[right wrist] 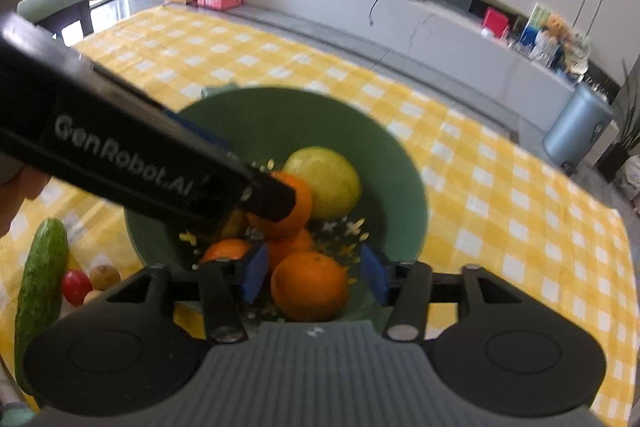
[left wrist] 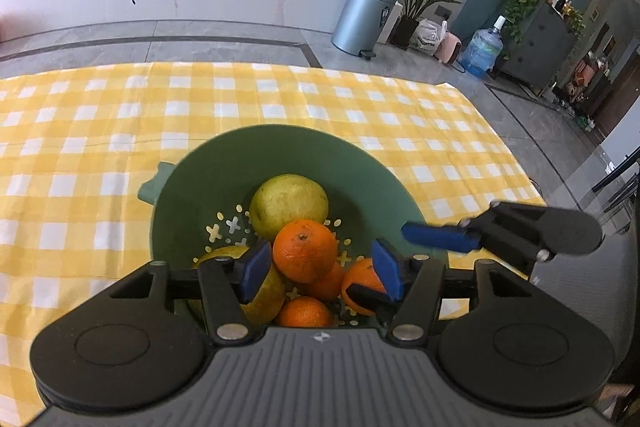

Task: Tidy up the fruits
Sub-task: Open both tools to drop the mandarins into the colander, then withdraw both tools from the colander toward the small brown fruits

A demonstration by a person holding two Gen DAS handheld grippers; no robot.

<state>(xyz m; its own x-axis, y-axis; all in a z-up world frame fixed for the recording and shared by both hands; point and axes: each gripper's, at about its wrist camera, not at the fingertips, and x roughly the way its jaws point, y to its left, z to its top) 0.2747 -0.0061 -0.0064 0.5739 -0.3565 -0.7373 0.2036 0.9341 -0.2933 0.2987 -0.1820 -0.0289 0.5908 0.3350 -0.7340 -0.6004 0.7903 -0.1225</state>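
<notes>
A green colander bowl (left wrist: 288, 147) (right wrist: 304, 115) stands on the yellow checked tablecloth and holds several oranges and two yellow-green fruits. My left gripper (left wrist: 320, 273) is open over the bowl. The top orange (left wrist: 305, 251) lies between its blue pads (left wrist: 256, 273), with a gap on the right side. My right gripper (right wrist: 315, 275) is open too; the nearest orange (right wrist: 310, 285) sits between its pads without being pressed. The largest yellow-green fruit (left wrist: 288, 205) (right wrist: 326, 183) rests at the bowl's far side. The left gripper's black body (right wrist: 140, 163) crosses the right wrist view and hides part of the bowl.
On the cloth left of the bowl lie a cucumber (right wrist: 40, 287), a cherry tomato (right wrist: 76, 285) and two small brown fruits (right wrist: 105, 275). The checked tablecloth (left wrist: 100, 131) stretches far around the bowl. The right gripper's blue finger (left wrist: 440, 237) reaches in over the bowl's right rim.
</notes>
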